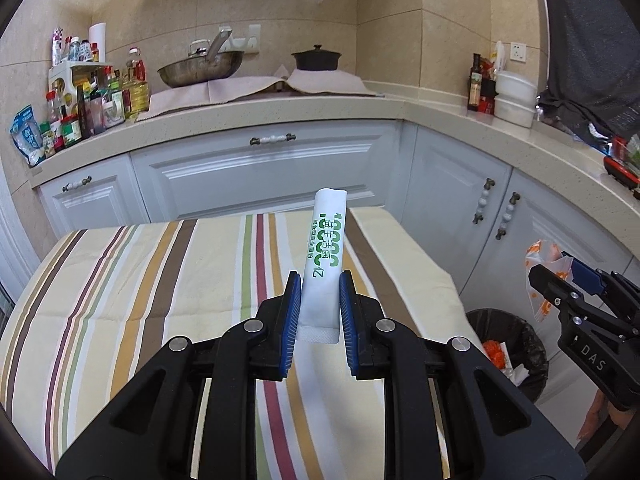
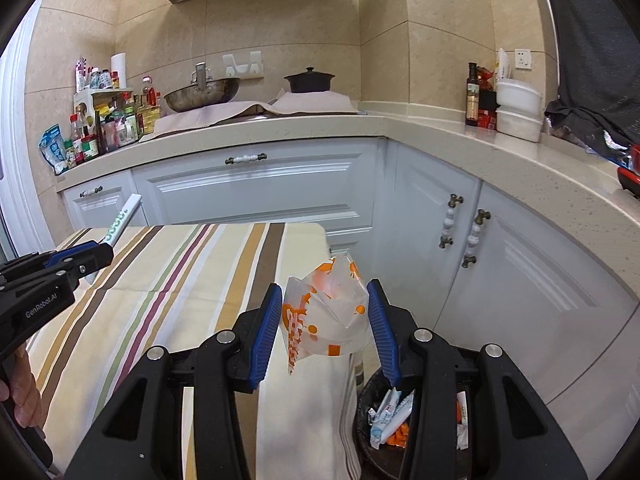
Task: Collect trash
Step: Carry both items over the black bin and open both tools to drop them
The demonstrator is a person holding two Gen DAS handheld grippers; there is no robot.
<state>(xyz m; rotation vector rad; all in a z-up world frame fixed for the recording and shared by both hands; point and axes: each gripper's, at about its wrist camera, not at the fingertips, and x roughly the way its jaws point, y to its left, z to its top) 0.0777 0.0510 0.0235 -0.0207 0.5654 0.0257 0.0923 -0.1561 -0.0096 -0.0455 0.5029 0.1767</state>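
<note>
My left gripper point(image 1: 319, 304) is shut on a white stick packet with green print point(image 1: 323, 256), held upright above the striped tablecloth point(image 1: 140, 280). The same packet point(image 2: 122, 216) shows at the left of the right wrist view, in the left gripper point(image 2: 94, 254). My right gripper point(image 2: 325, 312) is shut on a crumpled clear wrapper with orange print point(image 2: 326, 314), over the table's right edge. Just below it sits a black-lined trash bin point(image 2: 370, 400) holding several wrappers. In the left wrist view, the right gripper point(image 1: 560, 280) with the wrapper point(image 1: 540, 256) hangs above that bin point(image 1: 508, 344).
White cabinets point(image 1: 260, 176) and a beige counter point(image 1: 280, 108) run behind and to the right. On the counter stand a wok point(image 1: 200, 68), a black pot point(image 1: 316, 58), bottles and jars point(image 1: 88, 96), and white containers point(image 1: 514, 98). A hand point(image 2: 24, 384) shows at the far left.
</note>
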